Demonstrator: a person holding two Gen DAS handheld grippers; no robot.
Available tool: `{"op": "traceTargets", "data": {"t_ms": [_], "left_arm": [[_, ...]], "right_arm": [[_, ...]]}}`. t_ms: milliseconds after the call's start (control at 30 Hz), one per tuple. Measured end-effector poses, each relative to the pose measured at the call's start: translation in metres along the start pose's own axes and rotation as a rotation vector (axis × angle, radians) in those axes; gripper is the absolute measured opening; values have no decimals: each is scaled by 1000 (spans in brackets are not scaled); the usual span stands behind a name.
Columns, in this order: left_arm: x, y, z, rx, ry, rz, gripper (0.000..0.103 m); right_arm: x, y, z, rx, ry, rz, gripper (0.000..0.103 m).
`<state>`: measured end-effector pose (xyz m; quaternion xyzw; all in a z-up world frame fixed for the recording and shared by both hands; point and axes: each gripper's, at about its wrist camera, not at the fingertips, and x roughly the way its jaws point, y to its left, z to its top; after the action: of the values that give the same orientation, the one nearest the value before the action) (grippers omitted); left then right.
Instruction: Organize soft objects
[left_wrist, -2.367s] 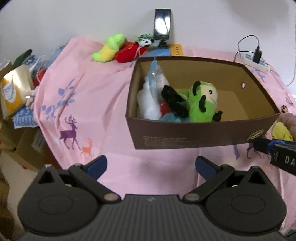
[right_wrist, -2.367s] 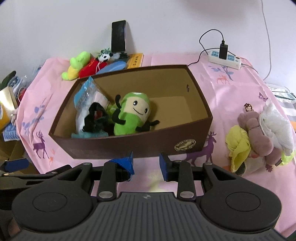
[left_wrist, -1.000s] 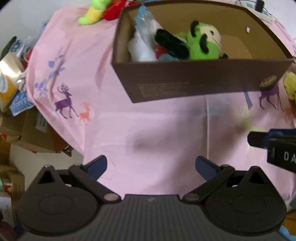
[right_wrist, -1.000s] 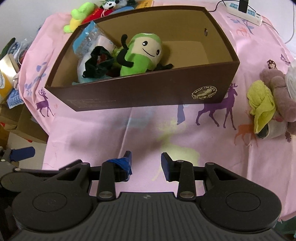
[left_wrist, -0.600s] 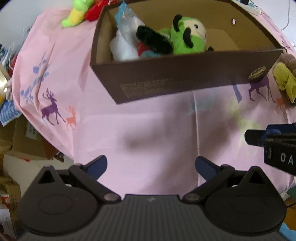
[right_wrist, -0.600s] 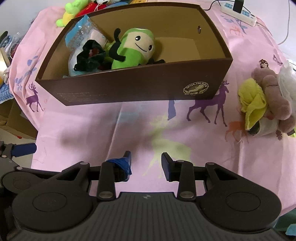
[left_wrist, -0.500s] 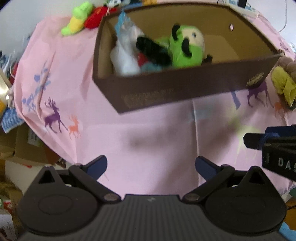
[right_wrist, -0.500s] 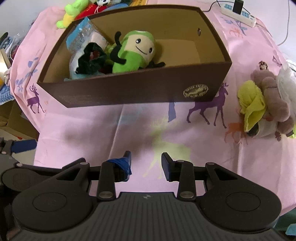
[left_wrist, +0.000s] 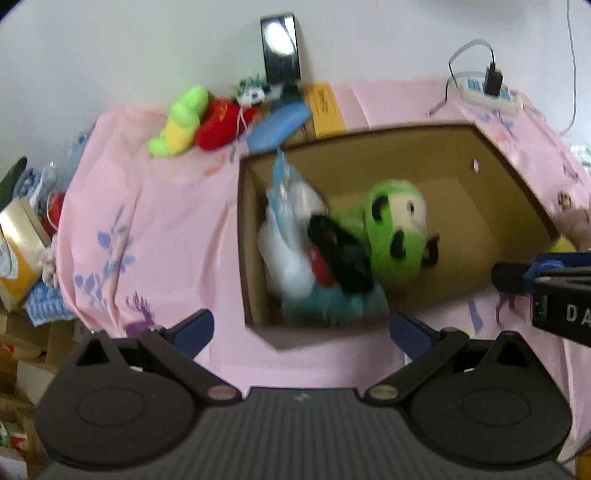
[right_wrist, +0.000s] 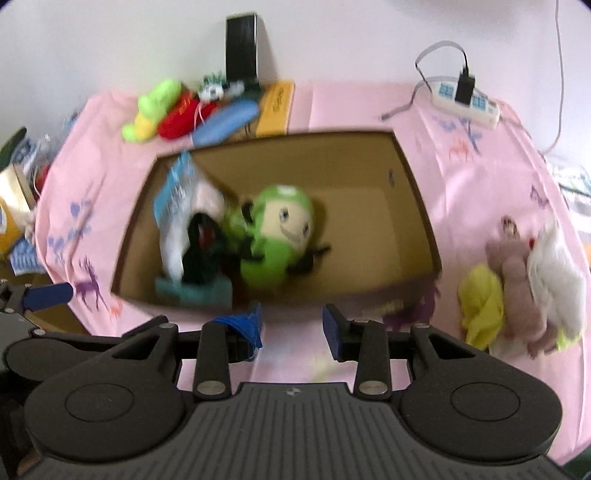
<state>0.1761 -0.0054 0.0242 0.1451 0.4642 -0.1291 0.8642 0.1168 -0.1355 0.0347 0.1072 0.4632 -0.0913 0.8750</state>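
Left gripper (left_wrist: 301, 328): fingers spread wide, nothing between them. Right gripper (right_wrist: 291, 325): fingers partly apart, a clear gap, nothing held; frayed blue tape on the left finger (right_wrist: 243, 325).

Just beyond both sets of fingers: open brown box (right_wrist: 417, 199) on a pink cloth (right_wrist: 354, 107) with deer print covering the tabletop. Packed into the box's left half: green plush (right_wrist: 277, 236) with cream face, black plush (right_wrist: 201, 258), white item in a clear-and-blue bag (right_wrist: 181, 199), teal item (right_wrist: 192, 291) at the near wall. Right half of the box floor bare. Contents blurred in both views.

Right of the box, on the cloth: yellow plush (right_wrist: 480, 306), mauve plush (right_wrist: 513, 280) and white plush (right_wrist: 557, 280), bunched together and touching.

Behind the box, near the wall: green-yellow plush (right_wrist: 149, 110), red plush (right_wrist: 181, 116), small panda (right_wrist: 212, 88), blue item (right_wrist: 225, 122), yellow packet (right_wrist: 277, 107). Phone (right_wrist: 242, 51) propped upright against the wall. Power strip (right_wrist: 467, 99) with black plug at far right.

Off the left edge: cartons and clutter (left_wrist: 22, 236), indistinct.
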Motion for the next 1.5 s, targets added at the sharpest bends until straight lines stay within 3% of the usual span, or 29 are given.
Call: {"op": "traceTargets", "data": {"t_ms": [367, 700, 900, 1500], "left_arm": [[29, 3, 21, -9, -10, -6, 102], [55, 9, 27, -29, -12, -14, 102], [62, 18, 25, -62, -15, -8, 102], [59, 9, 22, -31, -30, 8, 102]], "right_arm": [[28, 0, 16, 41, -85, -62, 20], [55, 2, 19, 56, -77, -89, 20], [63, 7, 17, 27, -102, -83, 20], [61, 2, 12, 44, -126, -85, 21]]}}
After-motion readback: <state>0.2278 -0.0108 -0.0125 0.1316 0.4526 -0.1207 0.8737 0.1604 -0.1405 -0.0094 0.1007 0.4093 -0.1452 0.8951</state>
